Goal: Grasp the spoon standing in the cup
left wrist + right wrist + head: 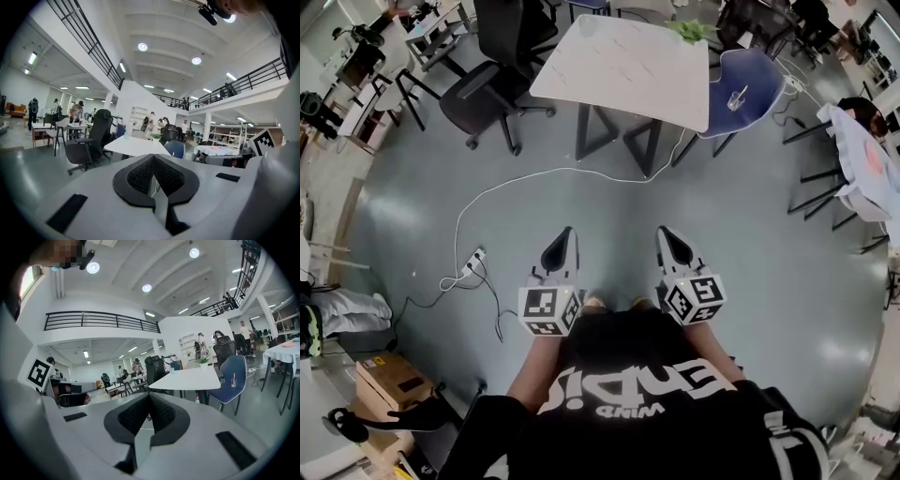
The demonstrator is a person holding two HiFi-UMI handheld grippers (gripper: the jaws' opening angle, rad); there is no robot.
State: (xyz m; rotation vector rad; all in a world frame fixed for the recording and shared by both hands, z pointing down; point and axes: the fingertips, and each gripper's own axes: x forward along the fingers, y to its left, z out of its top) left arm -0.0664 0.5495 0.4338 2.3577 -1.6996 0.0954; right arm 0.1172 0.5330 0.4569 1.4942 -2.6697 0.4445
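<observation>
Both the left claw and the right claw are closed tight and empty, well apart from the thin metal spoon standing in the small clear cup on the blue chair. Arriving closed, either could topple the light cup.

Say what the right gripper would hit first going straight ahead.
Probably the table, dead ahead across the floor, though depth is unclear. The cup on the chair sits right of that line.
</observation>
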